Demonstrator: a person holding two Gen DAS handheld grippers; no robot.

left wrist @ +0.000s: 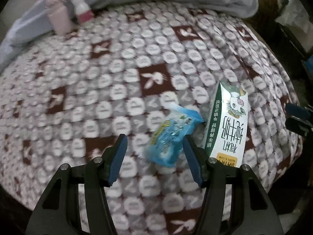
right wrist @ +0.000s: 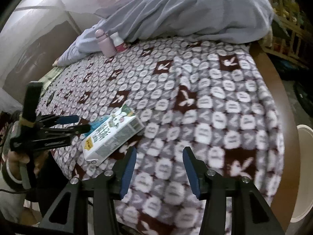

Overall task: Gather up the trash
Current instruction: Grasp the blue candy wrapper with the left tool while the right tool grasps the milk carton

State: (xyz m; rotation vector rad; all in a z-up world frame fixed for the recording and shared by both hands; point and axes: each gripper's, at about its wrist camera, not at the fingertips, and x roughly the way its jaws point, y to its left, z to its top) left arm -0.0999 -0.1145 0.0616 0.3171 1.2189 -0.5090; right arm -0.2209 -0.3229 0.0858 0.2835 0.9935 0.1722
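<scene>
Left wrist, left gripper spread, above wrapper

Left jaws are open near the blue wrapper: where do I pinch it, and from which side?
Pinch the blue wrapper across its crumpled middle, coming straight forward from its open side. The milk carton lies against its far edge, so approach away from that. The left gripper already nearly straddles it.

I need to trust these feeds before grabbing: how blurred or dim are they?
Left wrist: blanket smeared by motion, blue wrapper soft, milk carton print legible. Right wrist: sharper at the carton, blurred on the right, dark corners; both bend strongly.
</scene>
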